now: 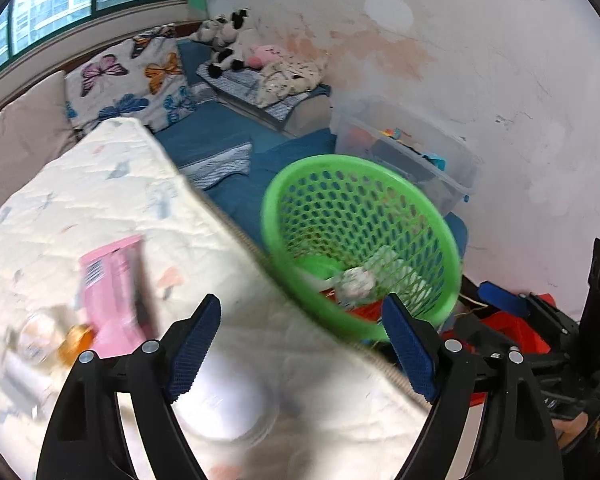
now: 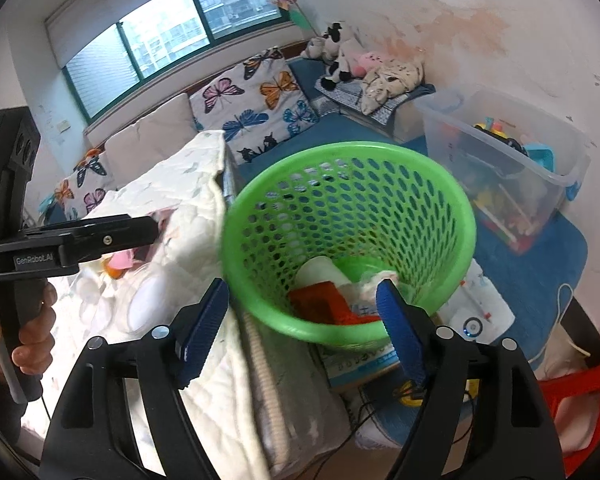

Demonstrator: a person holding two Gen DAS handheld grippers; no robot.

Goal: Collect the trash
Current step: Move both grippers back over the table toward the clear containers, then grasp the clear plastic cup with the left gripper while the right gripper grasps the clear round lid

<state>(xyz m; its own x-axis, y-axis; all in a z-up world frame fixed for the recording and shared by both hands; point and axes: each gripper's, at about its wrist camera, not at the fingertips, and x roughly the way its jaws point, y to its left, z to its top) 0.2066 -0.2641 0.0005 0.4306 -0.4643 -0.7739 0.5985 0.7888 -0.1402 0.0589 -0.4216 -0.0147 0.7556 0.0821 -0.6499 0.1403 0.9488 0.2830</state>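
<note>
A green mesh basket (image 1: pixel 332 160) (image 2: pixel 340 148) stands beside the quilted mattress (image 1: pixel 112 200). In it lie a white cup (image 2: pixel 320 272), a red box (image 2: pixel 320 300) and crumpled paper (image 1: pixel 356 282) (image 2: pixel 374 280). On the mattress lie a pink box (image 1: pixel 112 292), a small orange-capped bottle (image 1: pixel 74 340) and a round white lid (image 1: pixel 224 400). My left gripper (image 1: pixel 301 299) (image 2: pixel 148 230) hovers open over the mattress edge, above the lid, nothing between its fingers. My right gripper (image 2: pixel 303 285) is open at the basket's near rim, holding nothing.
A clear plastic bin (image 2: pixel 500 152) of toys stands by the wall right of the basket. Butterfly cushions (image 2: pixel 256 100) and plush toys (image 2: pixel 340 56) lie behind. A red stool (image 2: pixel 580 396), cables and a white device (image 2: pixel 476 320) sit on the blue mat at lower right.
</note>
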